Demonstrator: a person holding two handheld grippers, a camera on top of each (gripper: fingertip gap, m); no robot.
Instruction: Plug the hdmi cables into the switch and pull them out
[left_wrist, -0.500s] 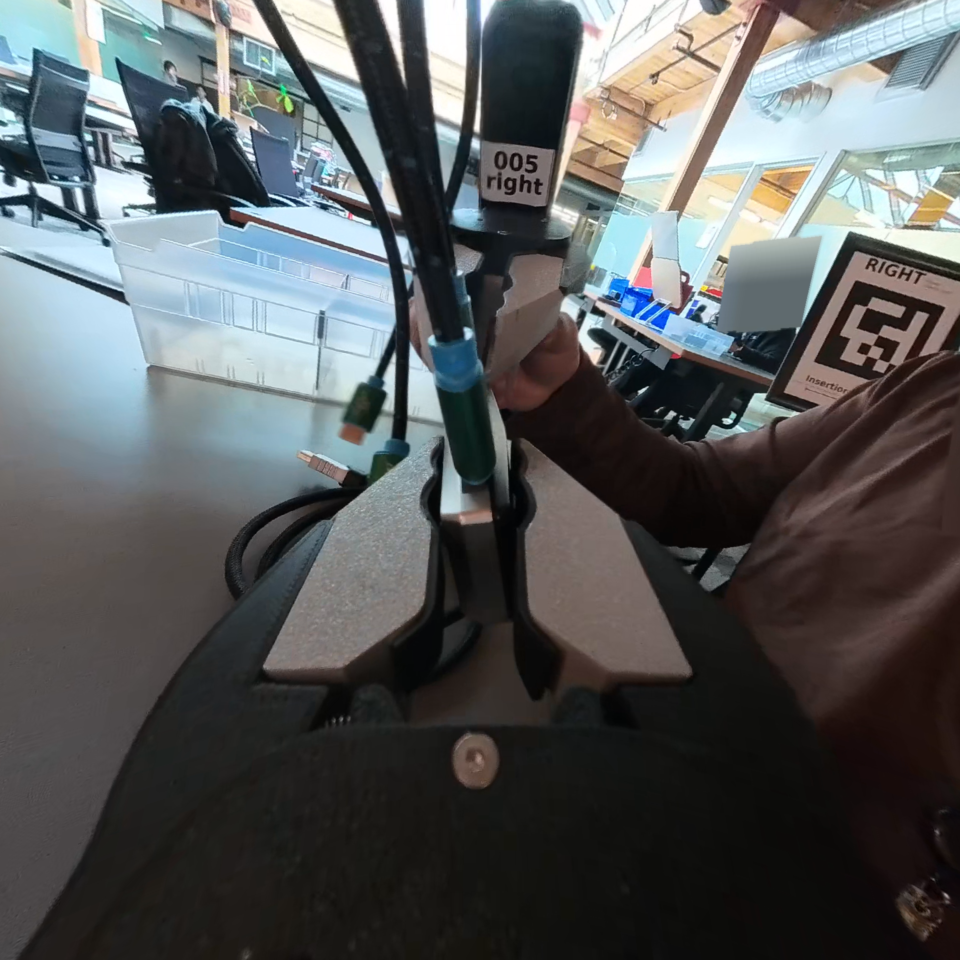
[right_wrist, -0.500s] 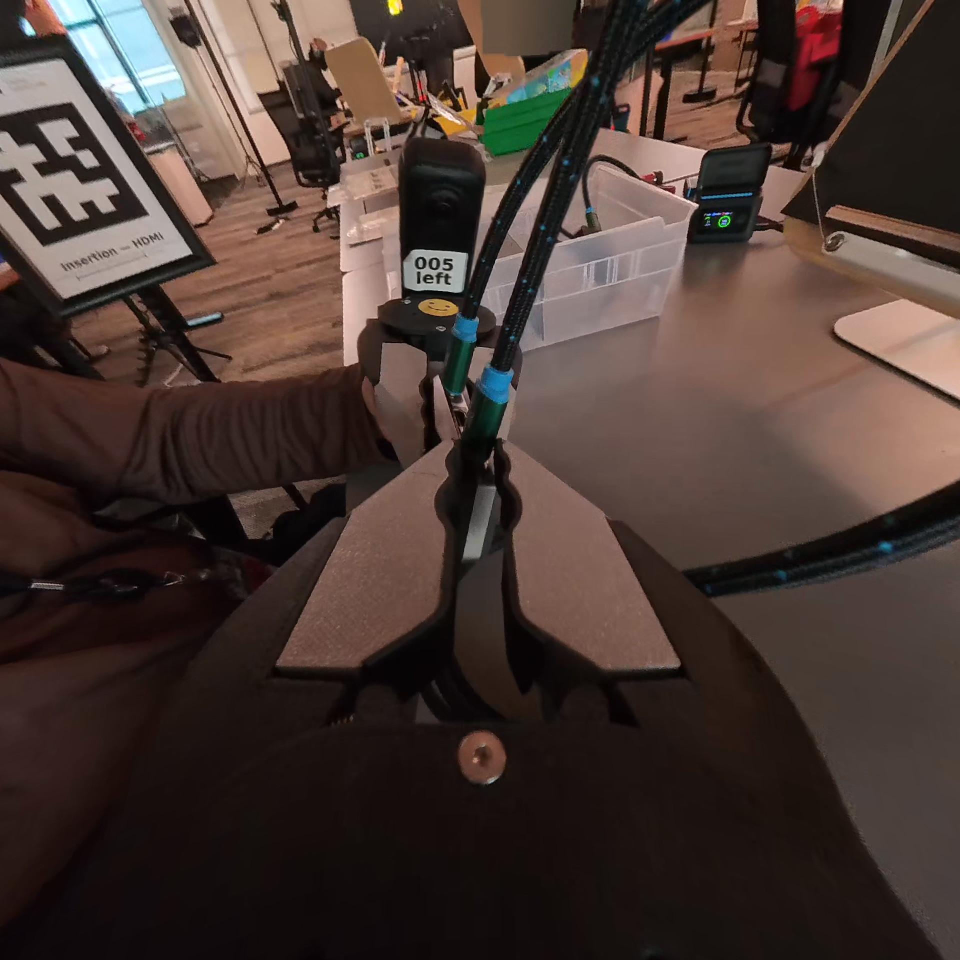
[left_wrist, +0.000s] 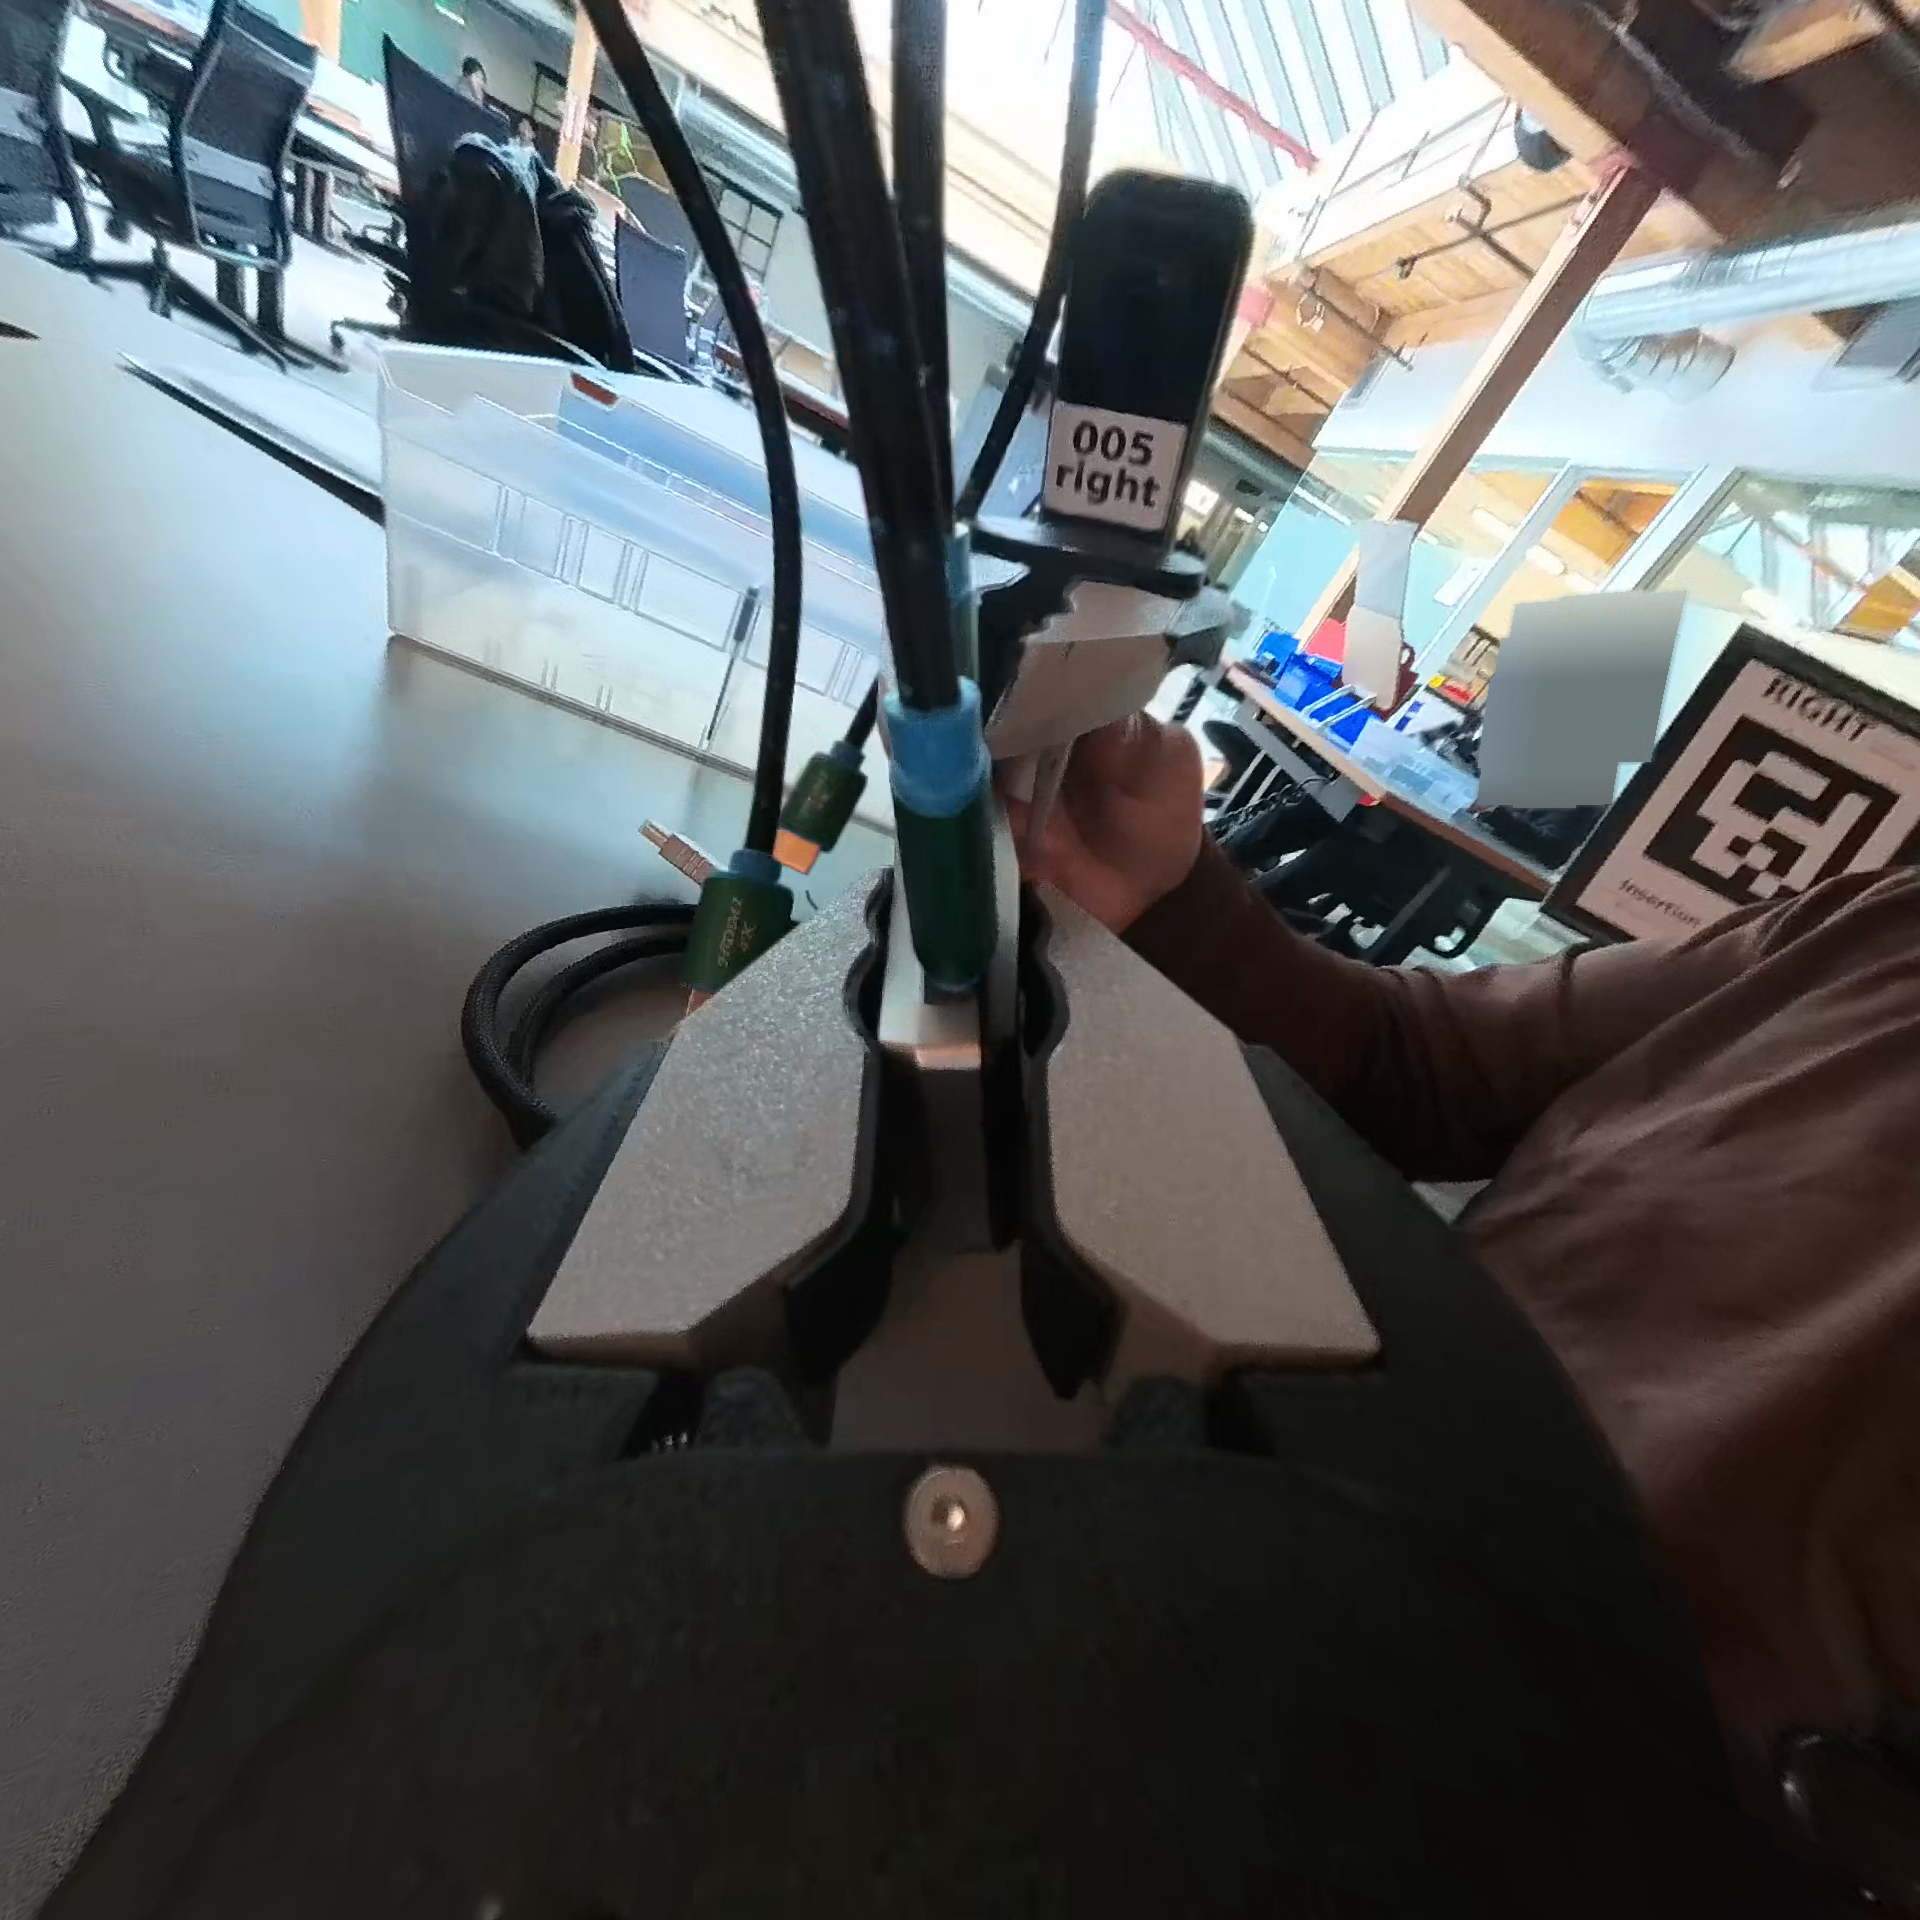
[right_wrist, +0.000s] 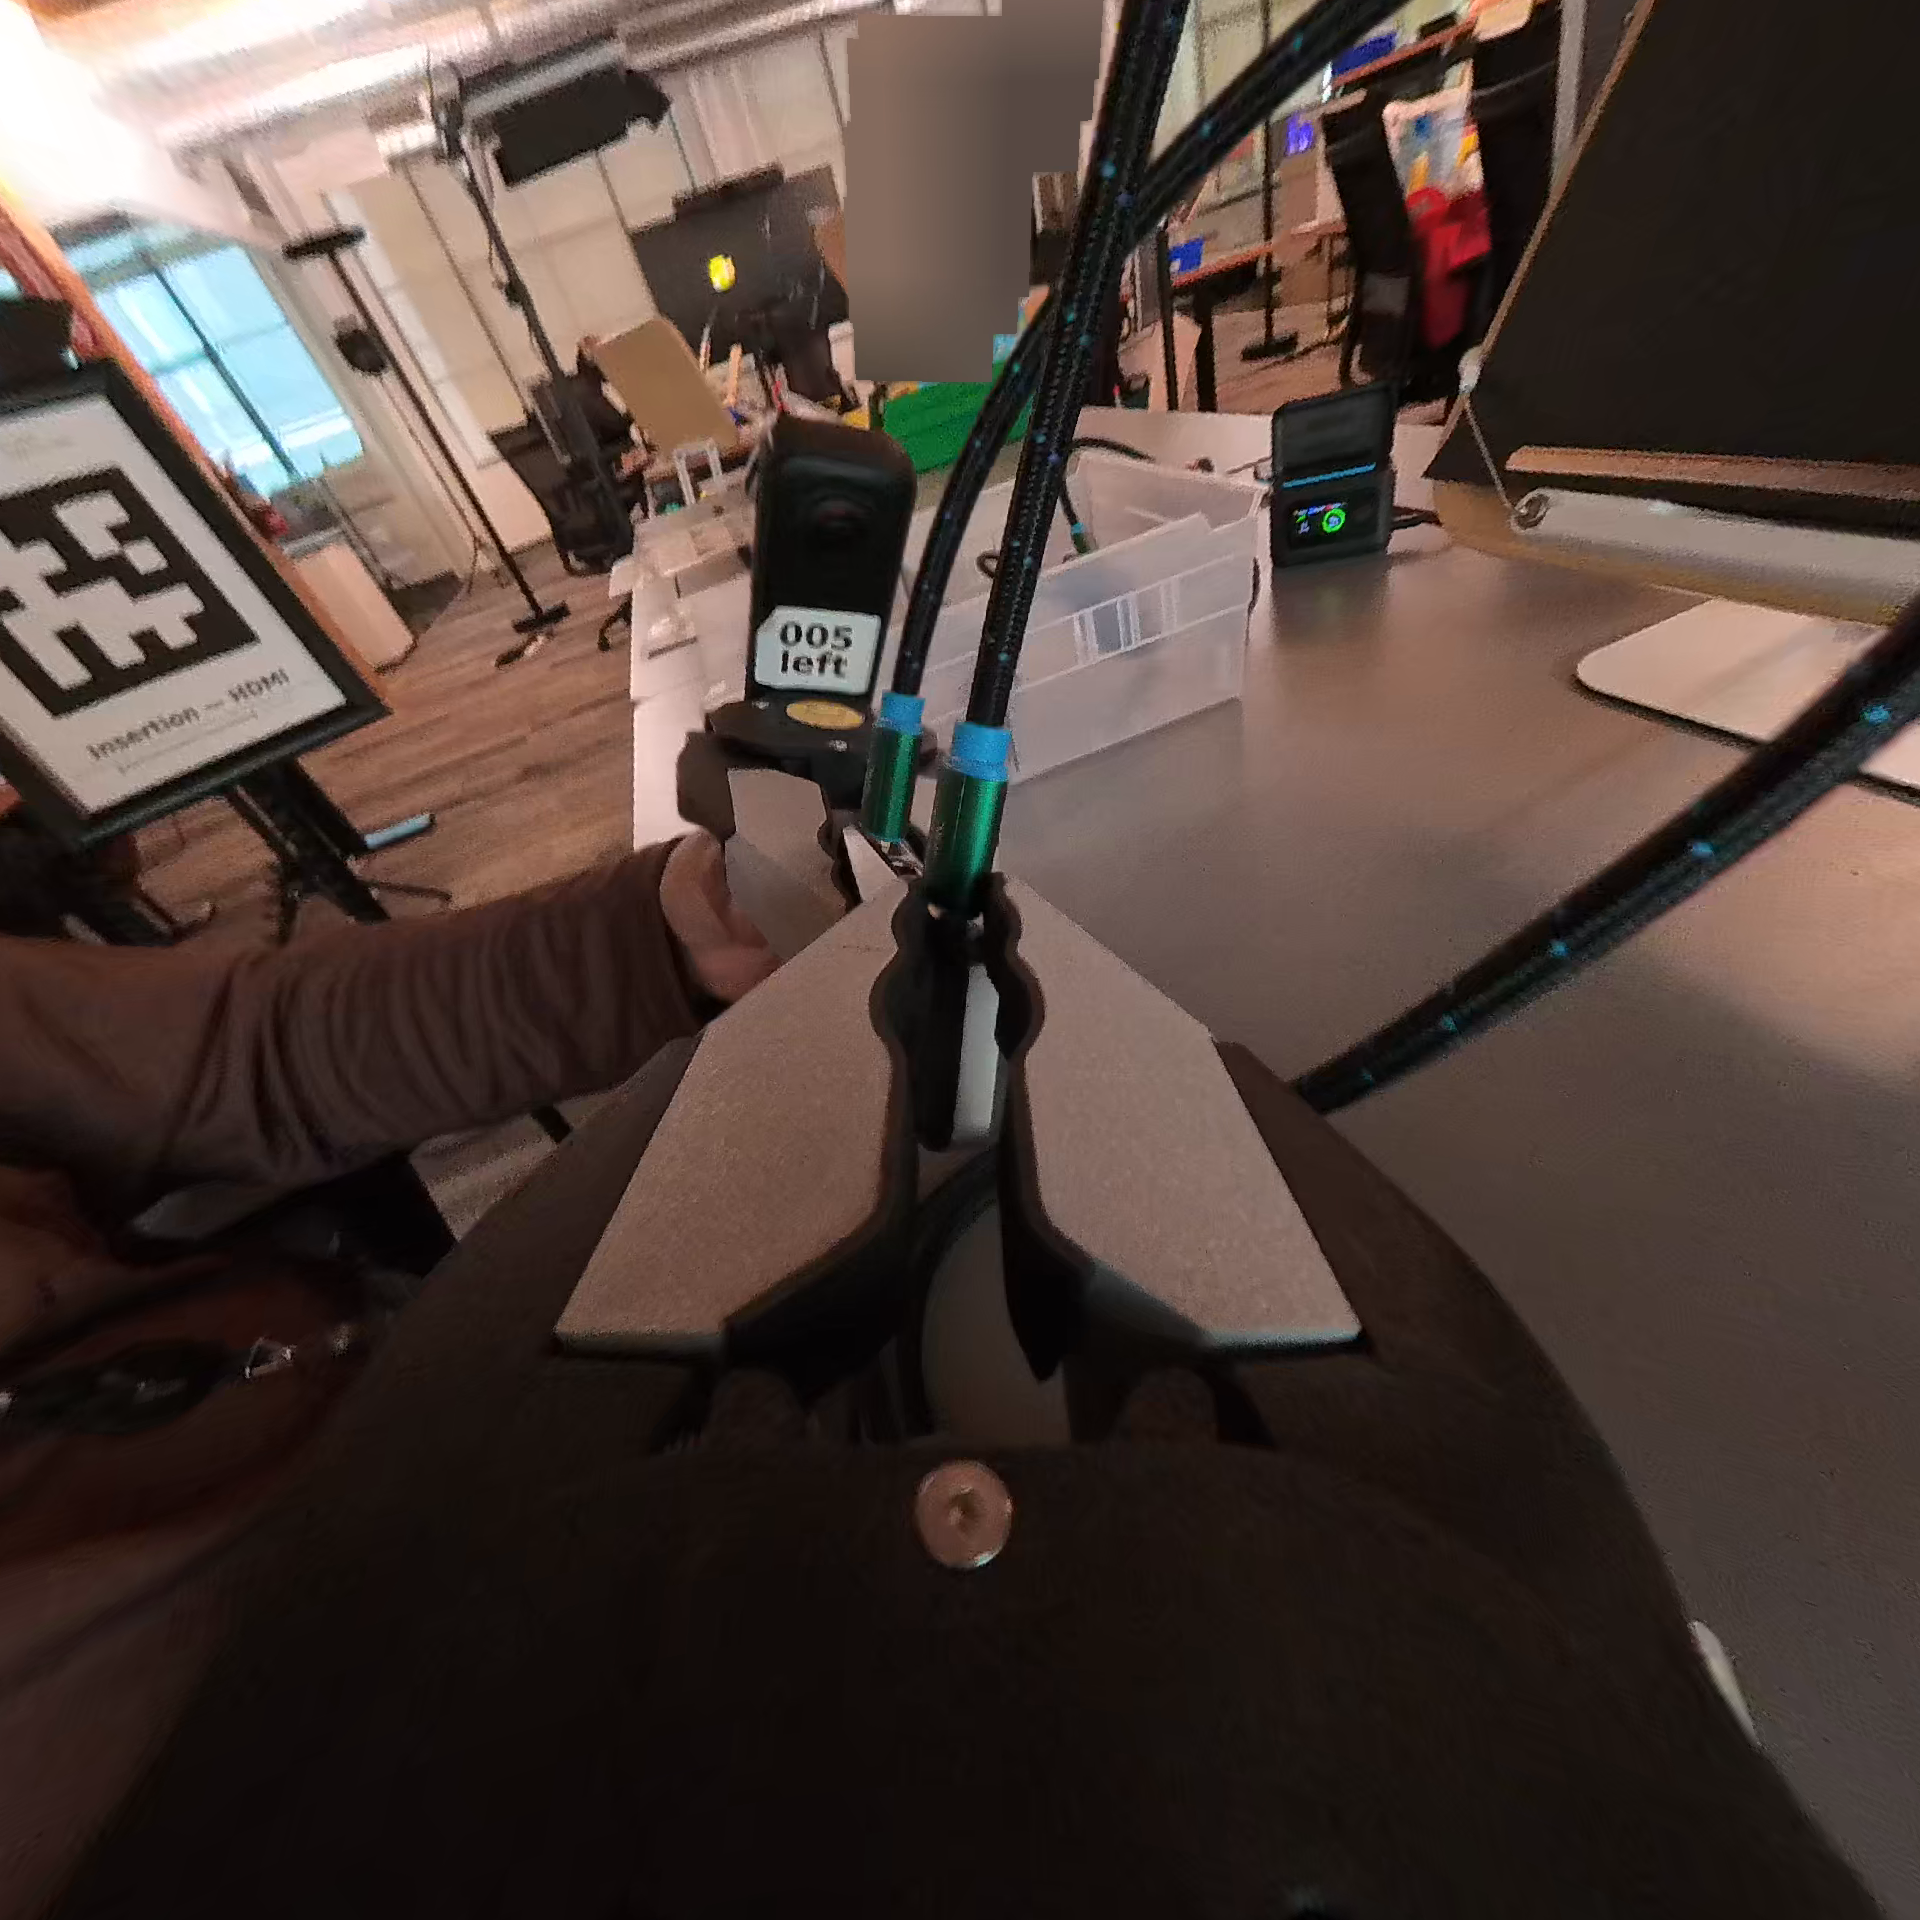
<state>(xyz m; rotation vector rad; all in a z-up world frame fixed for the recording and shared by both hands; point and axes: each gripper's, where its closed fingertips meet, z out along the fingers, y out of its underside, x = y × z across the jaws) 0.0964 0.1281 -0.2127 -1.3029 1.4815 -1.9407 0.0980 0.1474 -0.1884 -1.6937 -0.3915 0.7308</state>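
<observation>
In the left wrist view my left gripper (left_wrist: 951, 935) is shut on the thin silver switch (left_wrist: 925, 1023), held on edge above the table. A green HDMI plug with a blue collar (left_wrist: 940, 894) stands in the switch at my fingertips. My right gripper (right_wrist: 951, 914) faces it and is shut on a second green plug (right_wrist: 966, 831), with its braided cable rising upward. The first plug (right_wrist: 891, 774) stands just behind it, by the left gripper (right_wrist: 805, 842). Loose green plugs (left_wrist: 732, 920) hang beside the switch.
A clear plastic bin (left_wrist: 582, 561) stands on the dark table behind the cables. Coiled black cable (left_wrist: 540, 997) lies at the left. A monitor foot (right_wrist: 1714, 665) and a small device with a lit screen (right_wrist: 1330, 488) are at the right. A framed marker sign (right_wrist: 125, 582) stands off the table. The grippers are tip to tip, or close to it.
My right jaws have narrowed onto the green plug. Both grippers and the switch have shifted and tilted a little; the left grasp on the switch is unchanged.
</observation>
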